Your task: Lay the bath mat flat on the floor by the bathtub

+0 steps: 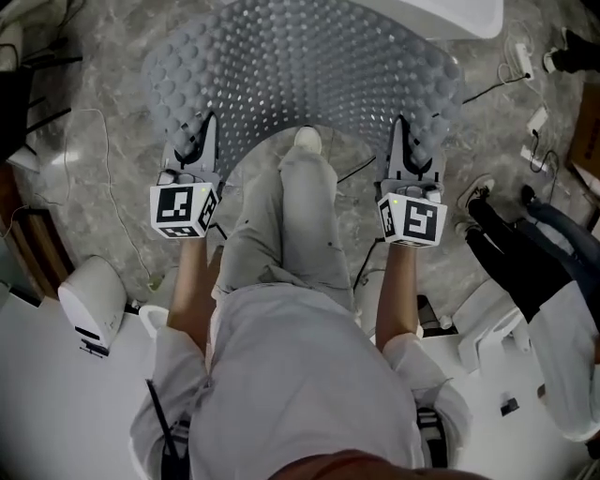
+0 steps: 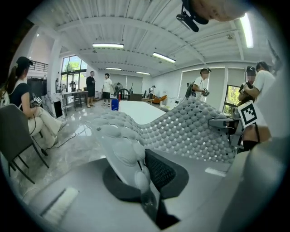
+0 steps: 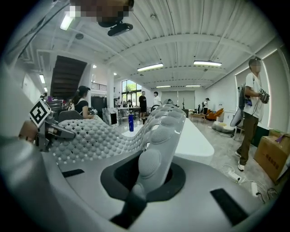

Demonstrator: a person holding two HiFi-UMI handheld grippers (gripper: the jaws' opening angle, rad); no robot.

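A grey bath mat (image 1: 309, 70) covered in round bumps hangs spread between both grippers above the marble floor, its far edge toward the white bathtub (image 1: 459, 14). My left gripper (image 1: 200, 136) is shut on the mat's near left corner, and my right gripper (image 1: 405, 136) is shut on the near right corner. In the left gripper view the mat's edge (image 2: 124, 149) is pinched in the left gripper (image 2: 142, 181) and sags across to the other gripper (image 2: 226, 124). The right gripper view shows the mat (image 3: 158, 136) clamped in the right gripper (image 3: 142, 181), with the bathtub (image 3: 195, 138) beyond.
The person's leg and shoe (image 1: 307, 141) stand between the grippers, under the mat's near edge. Another person's legs (image 1: 506, 244) are close on the right. Cables and plugs (image 1: 520, 61) lie on the floor at the upper right, and a white device (image 1: 91, 300) sits at the lower left.
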